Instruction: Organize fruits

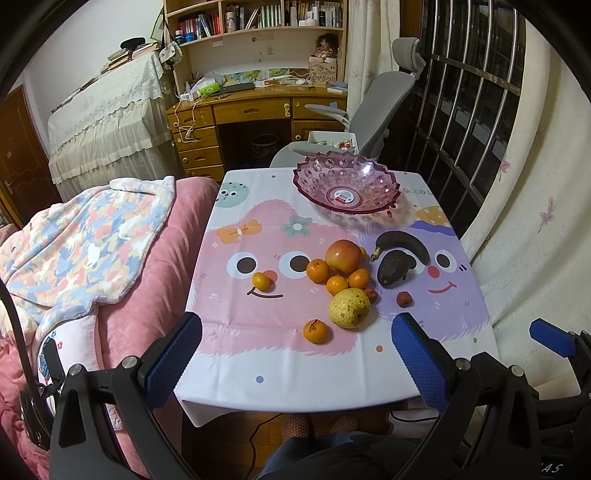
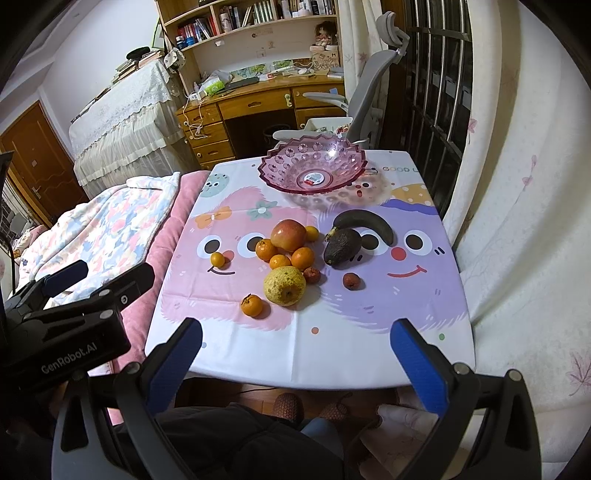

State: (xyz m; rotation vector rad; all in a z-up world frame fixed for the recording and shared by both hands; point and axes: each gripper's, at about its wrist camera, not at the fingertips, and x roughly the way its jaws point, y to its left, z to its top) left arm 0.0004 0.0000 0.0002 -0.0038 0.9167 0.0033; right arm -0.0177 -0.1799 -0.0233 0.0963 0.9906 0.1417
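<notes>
blackened banana [image 1: 402, 240], yellow pear [image 1: 349, 308], red apple [image 1: 343, 255]

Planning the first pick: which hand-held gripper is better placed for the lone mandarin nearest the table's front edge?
Left, probably. The small orange mandarin lies almost centred ahead of the open left hand-held gripper; it sits left of the right hand-held gripper.

Location: a domestic bedroom that doubles as a study. Ahead of the jaws stands a small desk [image 1: 424, 354] under a cartoon-print cloth. Left of the jaws lies a bed [image 1: 155, 280] with a pink quilt and a patterned blanket [image 1: 88, 243]. Far ahead are a wooden writing desk [image 1: 255, 107], a bookshelf [image 1: 255, 18] and a grey office chair [image 1: 380, 99]. Right of the jaws hang floral curtains [image 1: 524, 184] beside a barred window [image 1: 469, 96].
</notes>
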